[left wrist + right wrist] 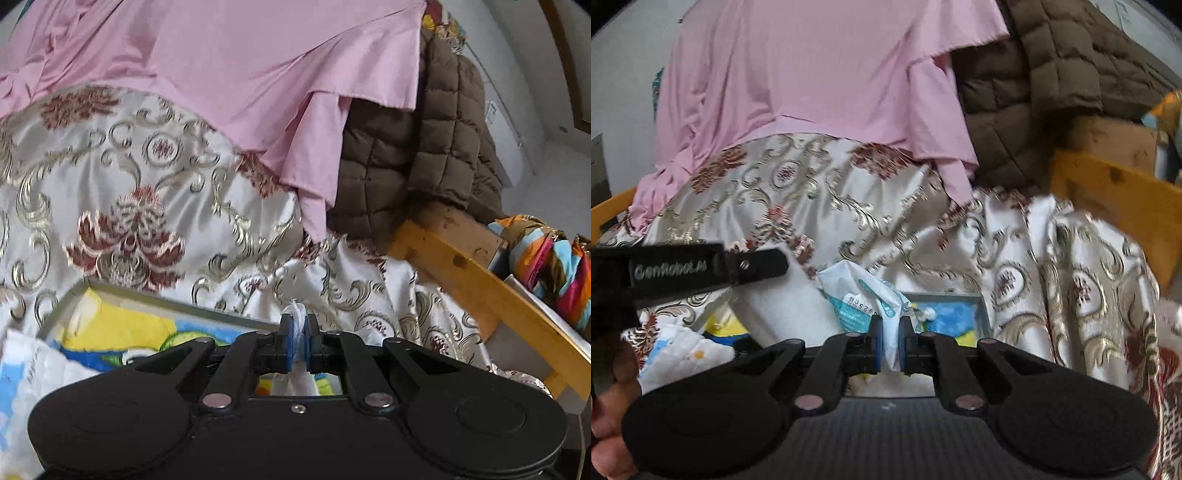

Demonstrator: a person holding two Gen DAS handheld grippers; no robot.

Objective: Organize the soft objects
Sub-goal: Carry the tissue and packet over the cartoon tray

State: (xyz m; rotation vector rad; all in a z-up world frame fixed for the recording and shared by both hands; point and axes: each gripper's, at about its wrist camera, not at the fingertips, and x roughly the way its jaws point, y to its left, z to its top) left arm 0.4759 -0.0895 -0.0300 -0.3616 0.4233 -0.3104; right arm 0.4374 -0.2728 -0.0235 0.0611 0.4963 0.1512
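The left gripper (298, 334) points slightly downward with its jaws clamped on a white cloth (295, 310) above a grey tray (155, 299), and in the right wrist view it reaches in from the left. The right gripper (890, 338) tilts downward, jaws pressed onto a white-and-teal soft packet (864, 295), with a hand (613, 435) at its left. Both items hang before the floral quilt (122, 177)

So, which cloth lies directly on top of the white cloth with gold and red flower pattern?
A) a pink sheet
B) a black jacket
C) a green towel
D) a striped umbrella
A: the pink sheet drapes over the upper part of the patterned cloth, its folded edge hanging down beside the brown quilt.
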